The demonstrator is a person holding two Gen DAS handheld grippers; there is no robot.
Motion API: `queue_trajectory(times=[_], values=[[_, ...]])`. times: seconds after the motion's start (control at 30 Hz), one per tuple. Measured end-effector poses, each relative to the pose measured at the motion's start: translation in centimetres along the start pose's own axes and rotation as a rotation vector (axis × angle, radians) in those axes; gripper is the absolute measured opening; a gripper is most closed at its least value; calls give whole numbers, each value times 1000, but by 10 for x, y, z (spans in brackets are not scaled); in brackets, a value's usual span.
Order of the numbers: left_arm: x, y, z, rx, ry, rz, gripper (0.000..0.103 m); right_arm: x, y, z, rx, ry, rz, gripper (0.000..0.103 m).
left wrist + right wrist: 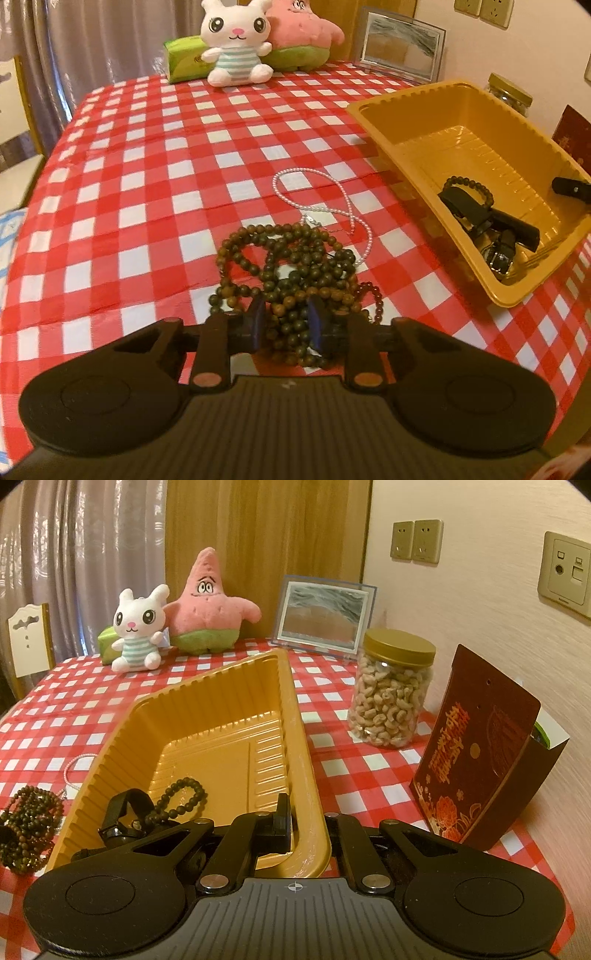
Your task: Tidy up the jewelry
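Jewelry: bead bracelet (469,188) and black watches (495,229) already in yellow tray (413,96); wooden bead strands (291,273) heaped on checked cloth, left gripper (288,321) clamped on them; pearl necklace (317,199) waiting; right gripper (295,823) pinching tray rim.

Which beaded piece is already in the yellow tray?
The small dark bead bracelet, resting on the black straps inside the yellow tray. The brown bead pile and the pearl strand lie outside on the checked cloth.
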State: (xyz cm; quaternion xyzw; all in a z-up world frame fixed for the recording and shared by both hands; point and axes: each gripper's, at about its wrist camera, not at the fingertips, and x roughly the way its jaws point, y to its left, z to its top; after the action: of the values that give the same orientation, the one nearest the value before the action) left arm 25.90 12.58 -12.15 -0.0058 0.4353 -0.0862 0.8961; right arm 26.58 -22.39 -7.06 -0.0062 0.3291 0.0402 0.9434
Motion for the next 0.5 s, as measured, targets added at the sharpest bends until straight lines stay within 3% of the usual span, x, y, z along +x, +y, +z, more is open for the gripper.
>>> queue_trajectory(times=[0.17,0.5], values=[[-5,-3,-3,22,-3,-12,6,0,0,0,1,1,0,5],[-31,-1,-15,-64,-7,-25,6,-1,0,-1,-4,0,4,5]])
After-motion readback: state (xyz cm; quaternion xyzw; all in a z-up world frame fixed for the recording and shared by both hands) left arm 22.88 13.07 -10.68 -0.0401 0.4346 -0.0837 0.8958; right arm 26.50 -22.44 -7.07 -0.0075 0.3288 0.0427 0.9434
